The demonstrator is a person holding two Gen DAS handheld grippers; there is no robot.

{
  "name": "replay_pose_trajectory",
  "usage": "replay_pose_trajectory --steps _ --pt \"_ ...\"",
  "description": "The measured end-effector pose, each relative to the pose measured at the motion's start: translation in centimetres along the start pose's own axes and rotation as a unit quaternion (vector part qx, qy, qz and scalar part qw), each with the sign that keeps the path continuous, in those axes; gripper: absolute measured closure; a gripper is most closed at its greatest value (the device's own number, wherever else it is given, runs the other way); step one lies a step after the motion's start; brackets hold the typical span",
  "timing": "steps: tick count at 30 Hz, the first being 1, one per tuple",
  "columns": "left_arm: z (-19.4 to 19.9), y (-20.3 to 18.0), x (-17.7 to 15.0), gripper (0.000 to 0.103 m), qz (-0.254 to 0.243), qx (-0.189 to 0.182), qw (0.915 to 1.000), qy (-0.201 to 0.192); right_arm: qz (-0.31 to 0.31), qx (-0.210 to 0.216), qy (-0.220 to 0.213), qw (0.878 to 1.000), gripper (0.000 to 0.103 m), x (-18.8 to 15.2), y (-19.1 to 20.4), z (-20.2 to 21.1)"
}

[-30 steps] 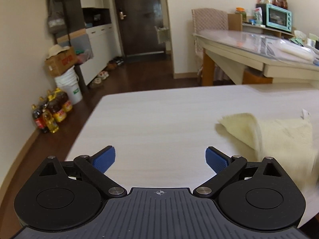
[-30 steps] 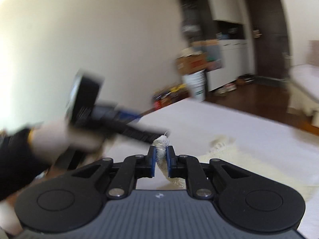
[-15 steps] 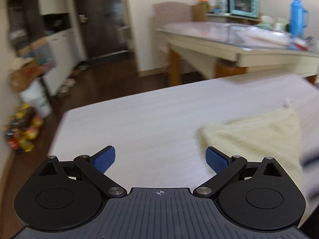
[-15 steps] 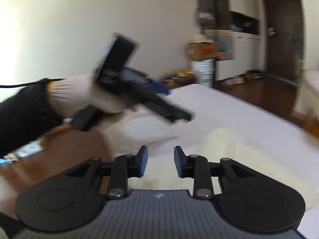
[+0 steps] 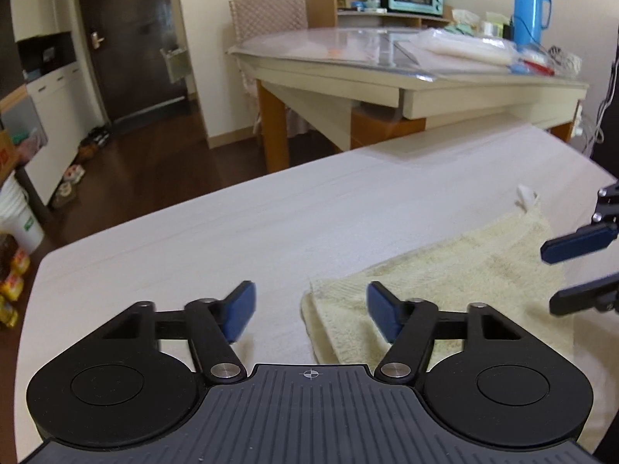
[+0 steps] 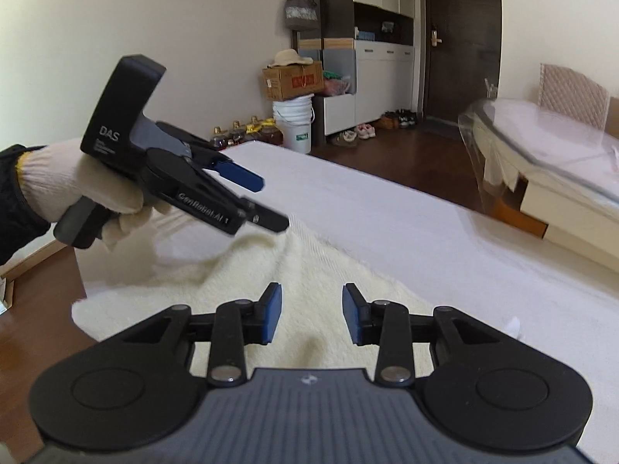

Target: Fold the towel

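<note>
Towel (image 5: 445, 270), pale yellow, lies flat on the white table (image 5: 232, 232) in our left wrist view, its corner under our left gripper (image 5: 309, 311). The jaws are closing with nothing between the blue pads. Our right gripper (image 5: 572, 270) reaches in over the towel's far side.

From our right wrist, the right gripper (image 6: 311, 313) stands partly open and empty above the towel (image 6: 309, 266). The gloved left hand (image 6: 77, 189) holds the left gripper (image 6: 271, 201) near the towel's corner.

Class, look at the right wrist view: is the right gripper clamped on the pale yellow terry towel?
No: the right gripper has a clear gap between its blue pads, and the pale yellow terry towel lies flat beneath them, ungripped.
</note>
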State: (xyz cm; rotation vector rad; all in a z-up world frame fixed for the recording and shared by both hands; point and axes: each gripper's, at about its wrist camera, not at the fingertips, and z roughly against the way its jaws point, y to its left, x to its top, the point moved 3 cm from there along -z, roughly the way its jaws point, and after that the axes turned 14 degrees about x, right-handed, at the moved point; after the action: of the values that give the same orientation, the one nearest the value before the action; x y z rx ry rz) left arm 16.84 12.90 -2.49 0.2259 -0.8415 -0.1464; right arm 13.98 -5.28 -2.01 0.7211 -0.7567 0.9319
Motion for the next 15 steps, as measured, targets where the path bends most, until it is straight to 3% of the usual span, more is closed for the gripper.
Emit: replay_pose_trajectory --steps 2,5,9,15 --pt "0.1 -0.4 -0.3 0.053 -0.012 0.004 0.9999 0.0 -0.005 -0.001 -0.002 1.0 0.065 -0.3 -0.1 0.4" --pt "0.5 -0.9 -0.6 0.093 -0.029 0.011 0.9995 -0.005 -0.008 -0.001 -0.004 1.0 0.065 -0.6 0.0 0.8" --pt "1.0 -1.2 -0.8 0.102 -0.034 -0.007 0.9994 -0.002 -0.015 0.001 -0.008 1.0 0.065 -0.9 -0.2 0.9" --pt "1.8 -1.1 -0.8 0.101 -0.022 -0.012 0.9997 -0.005 -0.024 0.005 -0.021 0.999 0.063 -1.0 -0.7 2.0"
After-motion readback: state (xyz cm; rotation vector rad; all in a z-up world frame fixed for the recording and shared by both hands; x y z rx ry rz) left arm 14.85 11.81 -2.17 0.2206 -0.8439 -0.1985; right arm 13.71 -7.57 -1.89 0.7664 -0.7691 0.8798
